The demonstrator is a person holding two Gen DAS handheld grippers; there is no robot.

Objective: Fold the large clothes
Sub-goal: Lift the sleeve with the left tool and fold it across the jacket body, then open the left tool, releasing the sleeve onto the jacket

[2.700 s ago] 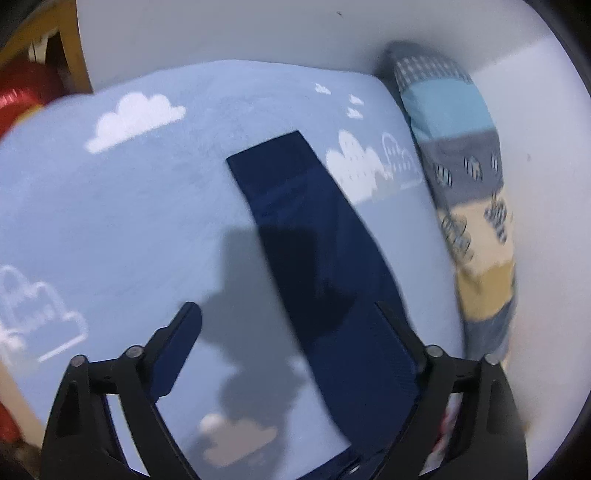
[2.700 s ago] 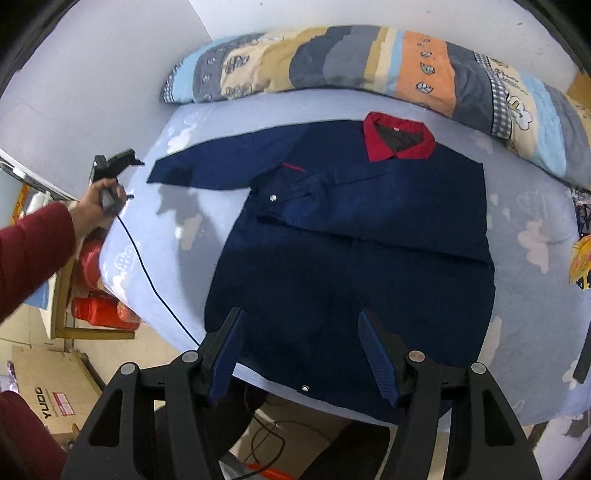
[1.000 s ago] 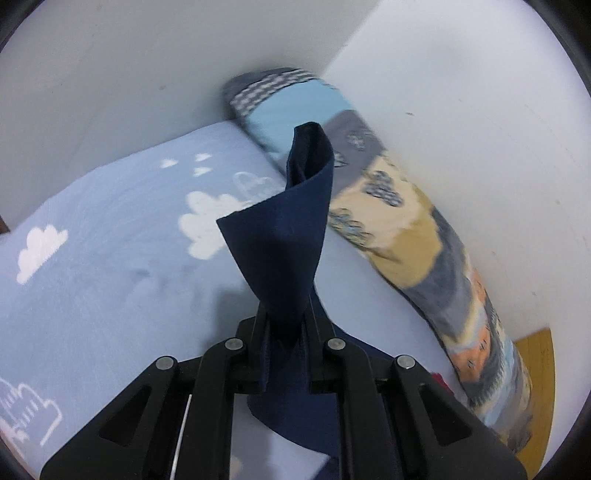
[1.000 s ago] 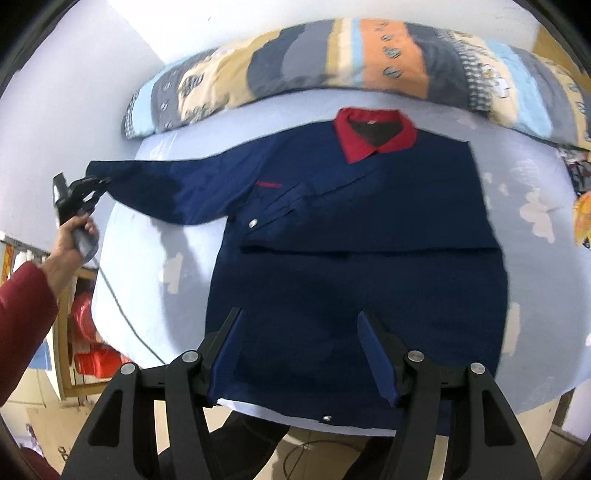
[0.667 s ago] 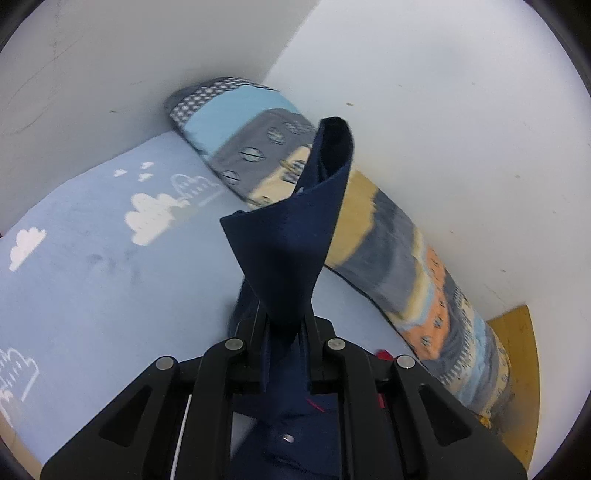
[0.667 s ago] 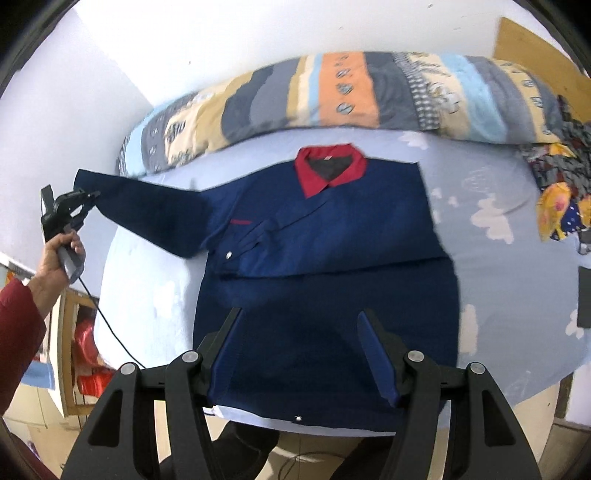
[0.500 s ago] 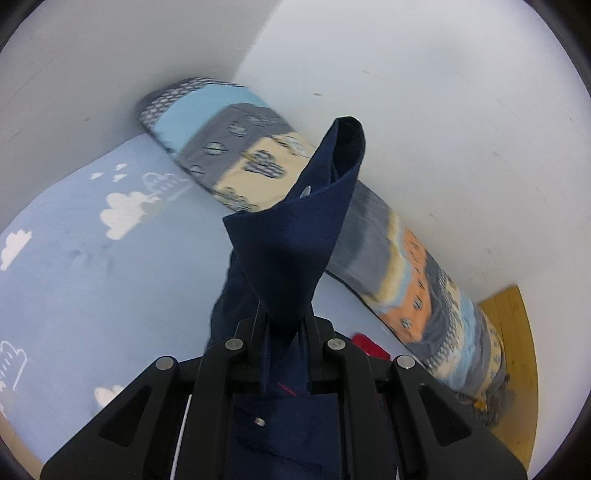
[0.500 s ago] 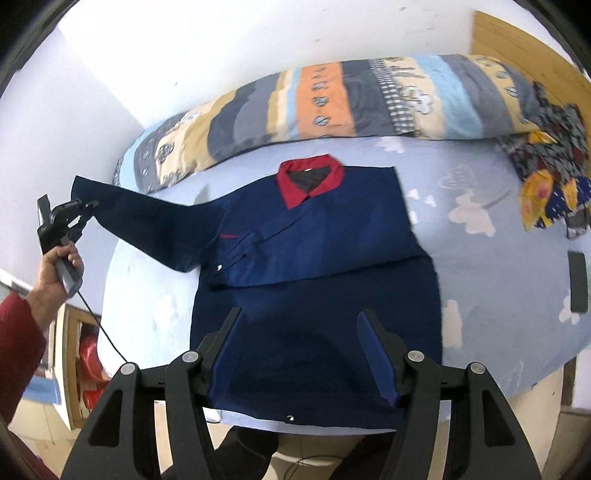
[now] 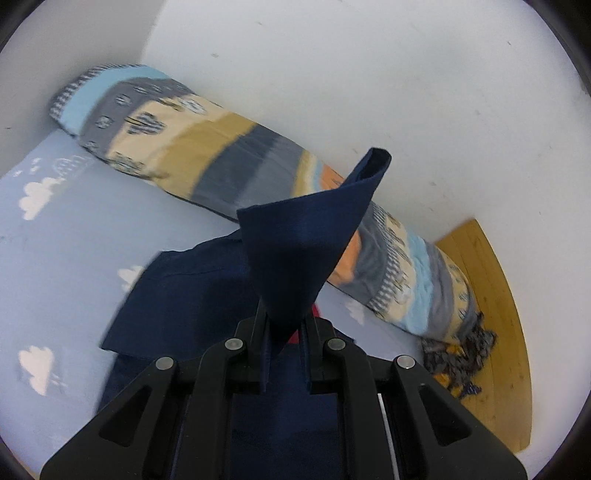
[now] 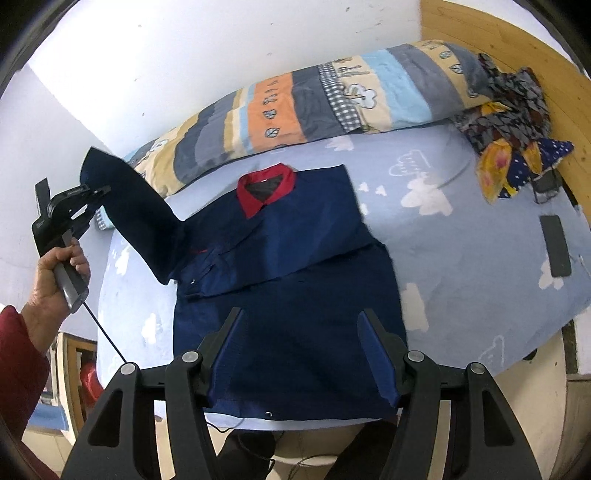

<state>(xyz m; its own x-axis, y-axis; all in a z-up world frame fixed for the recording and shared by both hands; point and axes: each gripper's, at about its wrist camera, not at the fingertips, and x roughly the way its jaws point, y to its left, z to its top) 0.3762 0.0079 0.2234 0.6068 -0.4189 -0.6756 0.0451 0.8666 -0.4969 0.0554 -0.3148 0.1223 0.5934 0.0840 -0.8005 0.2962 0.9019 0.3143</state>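
A navy blue work jacket with a red collar (image 10: 280,266) lies spread flat, front up, on a bed covered by a light blue sheet printed with white clouds (image 10: 461,266). Its hem reaches the near edge of the bed and its collar (image 10: 266,190) points toward a long rolled quilt in stripes of grey, tan, orange and pale blue (image 10: 314,99) that lies along the white wall. One side of the jacket's front is folded across the body.

The left gripper (image 9: 283,325) has its jaws pressed together on the end of the jacket's navy sleeve (image 9: 306,243), which stands up out of the jaws in a twisted cone. In the right wrist view that left gripper (image 10: 99,192) is held by a bare hand (image 10: 57,280) with a dark red cuff, up off the bed at the jacket's left, and the sleeve (image 10: 136,214) runs lifted from the shoulder to the jaws, clear of the sheet.

The right gripper (image 10: 301,350) hovers above the jacket's lower half with its blue-padded jaws spread apart and nothing between them.

At the far right end of the bed lie a crumpled patterned cloth in yellow, dark blue and grey (image 10: 509,129) and a flat black rectangular device (image 10: 557,245), well apart from the jacket. A wooden headboard (image 10: 498,33) stands behind them.
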